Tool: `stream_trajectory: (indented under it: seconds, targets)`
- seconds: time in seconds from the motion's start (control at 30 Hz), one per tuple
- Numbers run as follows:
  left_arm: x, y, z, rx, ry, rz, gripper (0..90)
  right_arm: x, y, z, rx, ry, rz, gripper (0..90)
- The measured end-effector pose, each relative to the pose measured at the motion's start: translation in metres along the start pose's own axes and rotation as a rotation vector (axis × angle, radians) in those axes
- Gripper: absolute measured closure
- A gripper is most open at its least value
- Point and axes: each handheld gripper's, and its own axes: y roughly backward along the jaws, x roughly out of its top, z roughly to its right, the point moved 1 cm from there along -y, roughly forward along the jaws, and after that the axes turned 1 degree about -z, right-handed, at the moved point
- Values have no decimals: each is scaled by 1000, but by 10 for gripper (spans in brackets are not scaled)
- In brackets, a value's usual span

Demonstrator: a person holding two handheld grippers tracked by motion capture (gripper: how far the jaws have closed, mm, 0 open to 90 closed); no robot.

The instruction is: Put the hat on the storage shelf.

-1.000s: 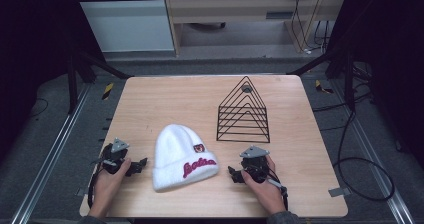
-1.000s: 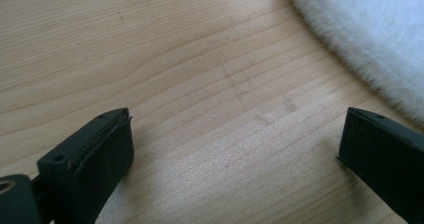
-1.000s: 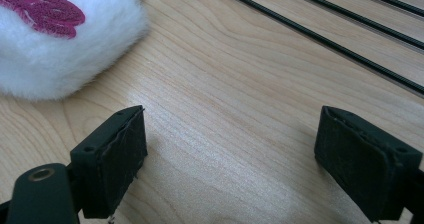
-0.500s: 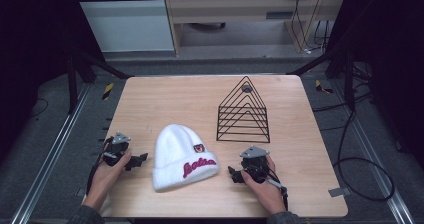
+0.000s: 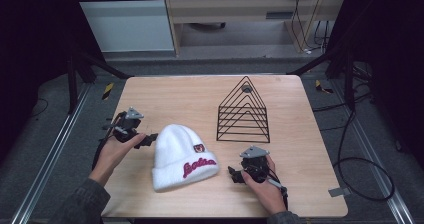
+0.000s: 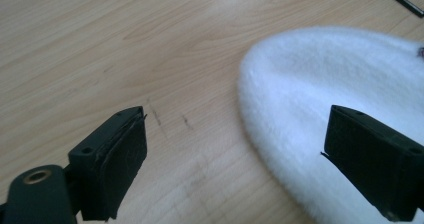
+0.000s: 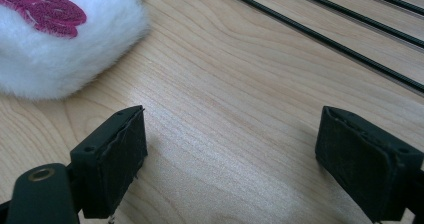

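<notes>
Wire rack stands upright on the table beyond the white beanie, apart from it. Nothing lies between either tool and the hat. Left gripper hovers just beside the beanie's crown, jaws wide though just easing inward, gripping nothing. Right gripper rests near the cuff, jaws spread and empty.

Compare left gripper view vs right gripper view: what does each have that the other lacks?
Left gripper view alone: the hat's plain rounded crown, beside its right pad, and dark scuffs on the wood. Right gripper view alone: the hat's magenta lettering and the black wire rack's rods. Shared: the white hat, the wooden table, and each gripper's own black jaws standing wide apart with nothing between them.
</notes>
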Motion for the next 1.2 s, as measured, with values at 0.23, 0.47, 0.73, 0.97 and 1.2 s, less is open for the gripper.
stream_trajectory:
  seconds: [0.23, 0.47, 0.73, 0.97, 1.2]
  targets:
    - [14, -28, 10, -50, -17, -35, 220, 0, 0, 0, 0, 0, 0, 132]
    - [15, -54, 10, -88, 15, -82, 266, 0, 0, 0, 0, 0, 0, 132]
    - [13, -69, 10, -87, -4, -148, 312, 0, 0, 0, 0, 0, 0, 131]
    - [12, -76, 12, -111, 12, -165, 374, 0, 0, 0, 0, 1, 1, 131]
    - [11, -77, 15, -156, 29, -178, 520, 0, 0, 0, 0, 0, 0, 132]
